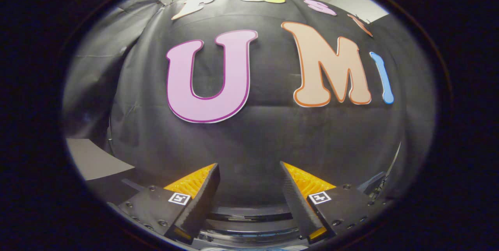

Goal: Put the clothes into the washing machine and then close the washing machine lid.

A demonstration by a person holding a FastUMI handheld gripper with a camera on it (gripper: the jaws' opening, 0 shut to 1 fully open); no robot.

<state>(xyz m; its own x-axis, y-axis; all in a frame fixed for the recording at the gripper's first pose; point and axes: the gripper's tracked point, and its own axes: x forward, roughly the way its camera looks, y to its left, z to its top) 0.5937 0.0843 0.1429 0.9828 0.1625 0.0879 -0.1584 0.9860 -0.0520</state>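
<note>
My one cam rides the gripper (249,173), looking forward along its spread fingers, level at the booth wall (249,134) close ahead.

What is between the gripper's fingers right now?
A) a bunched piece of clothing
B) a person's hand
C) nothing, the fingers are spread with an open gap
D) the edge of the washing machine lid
C: the gripper has its fingers spread apart, and the gap shows just the black cloth wall beyond them.

My gripper (249,173): ridged finger pads (191,182), black screwed finger mounts (156,206), each carrying a square black-and-white tag (179,198).
</note>
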